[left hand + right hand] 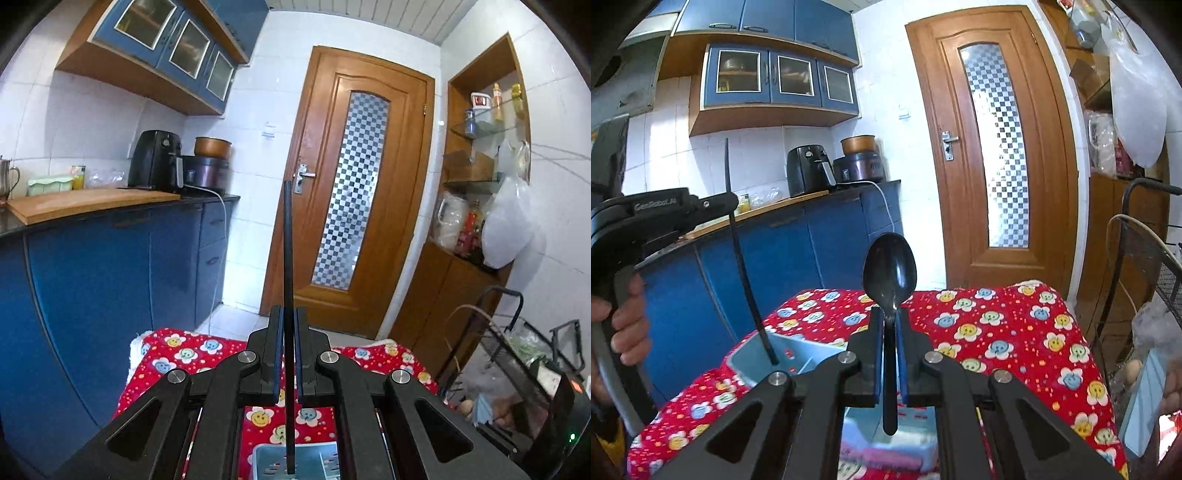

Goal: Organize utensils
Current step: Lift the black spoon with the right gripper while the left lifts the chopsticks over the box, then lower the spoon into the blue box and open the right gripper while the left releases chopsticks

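Left gripper (287, 354) clamps a black chopstick (288, 295), right gripper (889, 354) a black spoon (890, 275); each should descend vertically into the blue holder (798, 356).

Worktop covered by red cloth (997, 332) with smiley flower print, cloth hangs over the edges. Light blue utensil holder (798, 354) sits directly on the cloth, near side, left of centre. Pink folded towel (871, 456) lies just beside the holder's base.
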### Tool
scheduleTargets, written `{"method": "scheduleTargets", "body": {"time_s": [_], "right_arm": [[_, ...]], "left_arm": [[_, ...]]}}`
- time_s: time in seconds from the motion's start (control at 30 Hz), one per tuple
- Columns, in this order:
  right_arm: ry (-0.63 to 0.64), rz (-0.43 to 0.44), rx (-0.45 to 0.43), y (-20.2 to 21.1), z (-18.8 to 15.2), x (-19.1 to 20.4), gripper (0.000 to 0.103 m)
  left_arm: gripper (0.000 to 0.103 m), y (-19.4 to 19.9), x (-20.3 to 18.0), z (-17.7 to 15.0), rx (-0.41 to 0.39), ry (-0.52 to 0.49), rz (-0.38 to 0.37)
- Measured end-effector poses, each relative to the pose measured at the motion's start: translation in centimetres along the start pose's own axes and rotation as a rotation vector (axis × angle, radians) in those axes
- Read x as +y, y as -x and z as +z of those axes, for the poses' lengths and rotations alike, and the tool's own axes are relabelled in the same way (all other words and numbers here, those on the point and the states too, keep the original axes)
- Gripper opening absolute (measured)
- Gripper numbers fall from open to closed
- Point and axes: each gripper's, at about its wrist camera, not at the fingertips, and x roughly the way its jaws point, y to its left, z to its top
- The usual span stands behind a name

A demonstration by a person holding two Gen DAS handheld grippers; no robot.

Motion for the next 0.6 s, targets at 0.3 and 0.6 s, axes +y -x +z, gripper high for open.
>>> {"method": "scheduleTargets", "body": {"time_s": [0.3, 0.6], "right_arm": [[-0.034, 0.007, 0.039, -2.2, -2.2, -0.7, 0.009], [-0.016, 0.006, 0.082, -1.7, -2.4, -0.2, 0.02]], "left_arm": [[0.005, -1.7, 0.7, -5.1, 0.108, -0.024, -0.008], [0.007, -2.0, 0.6, -7.3, 0.177, -0.037, -0.035]]}}
